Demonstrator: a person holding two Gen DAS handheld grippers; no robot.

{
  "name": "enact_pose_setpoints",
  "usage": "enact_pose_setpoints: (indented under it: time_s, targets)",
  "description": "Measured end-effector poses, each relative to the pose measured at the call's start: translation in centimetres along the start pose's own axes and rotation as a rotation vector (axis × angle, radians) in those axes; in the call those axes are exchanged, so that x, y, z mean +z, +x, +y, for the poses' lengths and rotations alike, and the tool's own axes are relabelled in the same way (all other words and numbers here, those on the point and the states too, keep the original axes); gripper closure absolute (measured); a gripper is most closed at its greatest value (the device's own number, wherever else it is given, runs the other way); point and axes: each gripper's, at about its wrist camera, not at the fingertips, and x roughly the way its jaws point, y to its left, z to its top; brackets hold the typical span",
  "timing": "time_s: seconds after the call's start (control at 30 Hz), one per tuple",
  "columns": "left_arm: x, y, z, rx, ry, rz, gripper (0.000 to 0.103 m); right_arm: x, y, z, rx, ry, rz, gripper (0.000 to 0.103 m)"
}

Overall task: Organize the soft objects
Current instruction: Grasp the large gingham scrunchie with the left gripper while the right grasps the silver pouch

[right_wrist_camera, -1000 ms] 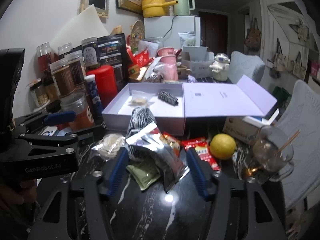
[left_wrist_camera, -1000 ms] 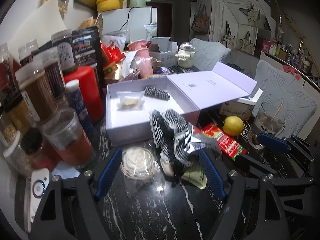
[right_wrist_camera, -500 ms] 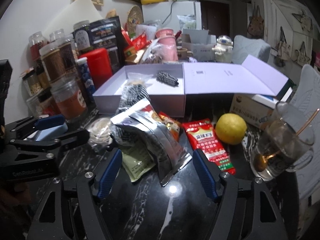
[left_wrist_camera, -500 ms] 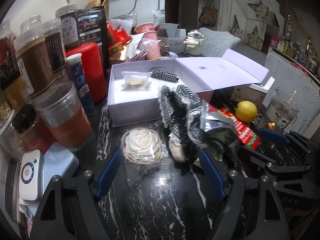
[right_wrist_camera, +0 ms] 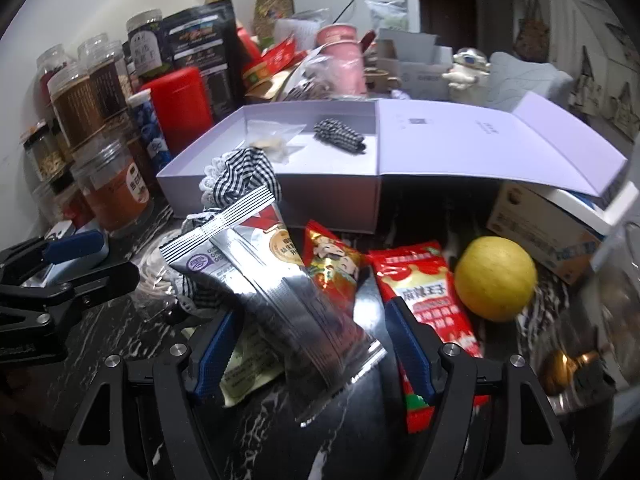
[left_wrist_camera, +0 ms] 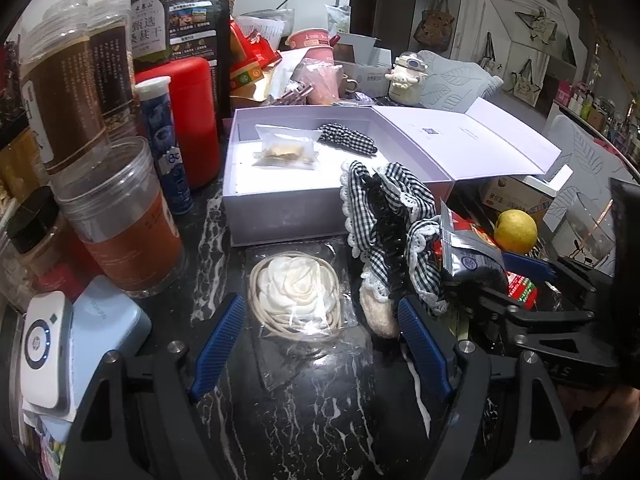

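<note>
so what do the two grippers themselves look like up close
Both are matte black frames with two angled fingers tipped by ribbed blue pads, with silver screw heads on the finger joints. The left gripper and the right gripper look alike. In the left wrist view, the right gripper's black side shows faint embossed lettering; no cables are visible.

The black table (left_wrist_camera: 304, 420) has a box (left_wrist_camera: 280, 212), jars (left_wrist_camera: 120, 224), a lemon (right_wrist_camera: 496, 278) and snack packs (right_wrist_camera: 424, 292) on it
</note>
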Motion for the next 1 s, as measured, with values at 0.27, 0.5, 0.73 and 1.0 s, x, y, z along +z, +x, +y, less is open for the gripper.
enact_pose_setpoints:
  time_s: [0.27, 0.5, 0.73, 1.0]
  targets:
    - [0.0, 0.4, -0.2, -0.028, -0.030, 0.017, 0.024, 0.0, 0.3, -0.1, 0.053, -0.012, -0.005, 0.065]
    - [0.2, 0.0, -1.8, -0.035, 0.010, 0.001, 0.024, -0.7, -2.6, -1.2, 0.038, 0.036, -0.050, 0.073]
    - [1.1, 0.4, -3.8, -0.087, 0.037, -0.012, 0.024, -1.6, -5.4, -2.2, 0.018, 0.076, -0.078, 0.073]
    - [2.2, 3.6, -4.9, -0.063, 0.034, 0.000, 0.024, -2.7, -5.8, -3.4, 0.001, 0.110, -0.072, 0.073]
